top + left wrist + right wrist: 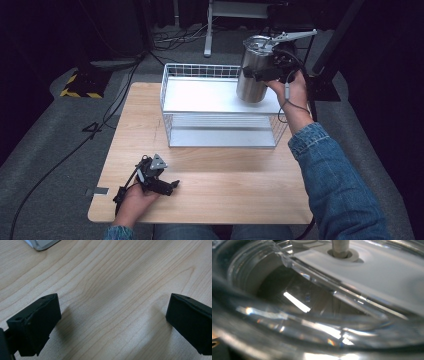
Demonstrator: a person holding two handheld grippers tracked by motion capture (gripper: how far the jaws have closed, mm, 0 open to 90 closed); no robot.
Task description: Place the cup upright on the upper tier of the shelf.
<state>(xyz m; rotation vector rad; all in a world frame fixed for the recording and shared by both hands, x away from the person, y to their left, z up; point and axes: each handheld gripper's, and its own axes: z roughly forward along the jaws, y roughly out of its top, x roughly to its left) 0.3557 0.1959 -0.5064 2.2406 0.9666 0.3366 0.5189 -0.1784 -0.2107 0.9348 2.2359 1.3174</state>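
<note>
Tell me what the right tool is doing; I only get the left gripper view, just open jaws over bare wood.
Observer: The right tool grips a steel tumbler, tilted, over a wire rack at the far side of the table.
Operator: Is the tumbler set down?
Observer: I cannot tell; its base is at the rack's top shelf, leaning.
Operator: Lid on?
Observer: Yes, a clear lid, close up in the right gripper view.

Steel tumbler (pixel 253 75), clear lid on, tilted, held above wire rack's (pixel 220 102) top shelf
</note>
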